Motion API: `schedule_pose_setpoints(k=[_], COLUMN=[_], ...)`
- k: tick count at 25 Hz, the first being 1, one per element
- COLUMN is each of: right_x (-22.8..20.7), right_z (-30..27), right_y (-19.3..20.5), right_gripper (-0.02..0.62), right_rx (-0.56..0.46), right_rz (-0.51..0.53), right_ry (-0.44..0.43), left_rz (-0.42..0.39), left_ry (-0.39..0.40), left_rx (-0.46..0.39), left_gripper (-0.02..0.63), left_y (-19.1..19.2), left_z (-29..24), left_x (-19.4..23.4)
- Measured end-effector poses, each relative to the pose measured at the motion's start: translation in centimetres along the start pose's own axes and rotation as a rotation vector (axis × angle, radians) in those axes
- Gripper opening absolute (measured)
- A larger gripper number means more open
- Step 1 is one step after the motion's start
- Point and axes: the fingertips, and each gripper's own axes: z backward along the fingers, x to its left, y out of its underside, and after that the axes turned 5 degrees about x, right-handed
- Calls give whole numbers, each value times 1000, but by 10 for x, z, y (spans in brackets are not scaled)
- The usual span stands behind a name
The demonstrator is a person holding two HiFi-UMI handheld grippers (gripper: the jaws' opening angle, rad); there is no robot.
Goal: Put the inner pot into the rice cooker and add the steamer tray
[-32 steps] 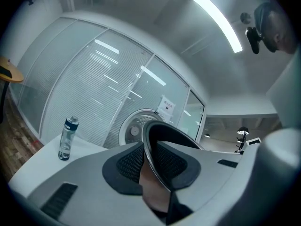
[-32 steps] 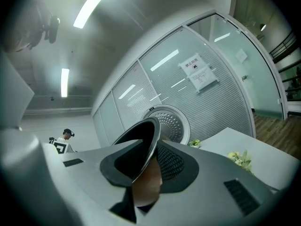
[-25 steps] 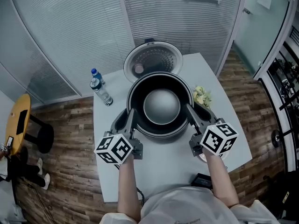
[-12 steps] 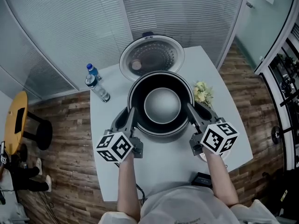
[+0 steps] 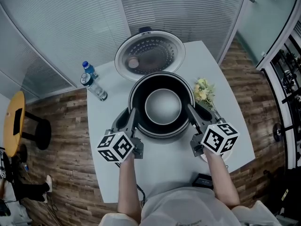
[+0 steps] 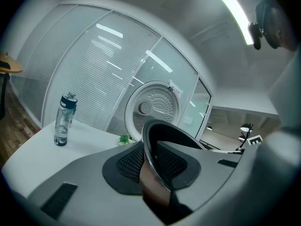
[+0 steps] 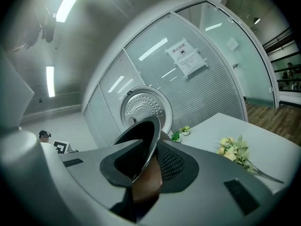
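Seen from above on a white table point(image 5: 174, 168), a clear water bottle point(image 5: 94, 84) lies at the far left.

Next, the left gripper point(image 5: 133, 120) is clamped on the left rim of the inner pot point(image 5: 162, 106). Its own view shows the thin metal lip pinched between the ribbed pads point(image 6: 129, 164).

The pot is a round, dark-lined metal bowl, held level in the middle of the table. It sits just in front of the rice cooker's open lid point(image 5: 149, 53), and the cooker body is mostly hidden beneath it.

The right gripper point(image 5: 192, 115) grips the opposite rim in the same way, pads closed on the lip point(image 7: 143, 147).

At the far right, a small sprig of yellow flowers point(image 5: 203, 92) lies on the table.

The pot looks rigid and fairly heavy, with a smooth, slippery lip. Two opposite rim grips seem the steadiest hold, and an uneven tilt could let it slide.
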Motion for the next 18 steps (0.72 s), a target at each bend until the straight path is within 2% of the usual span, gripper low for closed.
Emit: schedule_pose_setpoints(k=[6, 18], right_x=[-11, -31], right_z=[-9, -26], right_y=[12, 38], right_gripper=[100, 107], right_rx=[34, 150], right_rz=[-26, -34], right_ry=[8, 41], left_rz=[-4, -72], left_ry=[-16, -81], left_rx=[32, 131], left_gripper=[89, 103], left_y=[11, 34], left_z=[-9, -27], left_x=[8, 25])
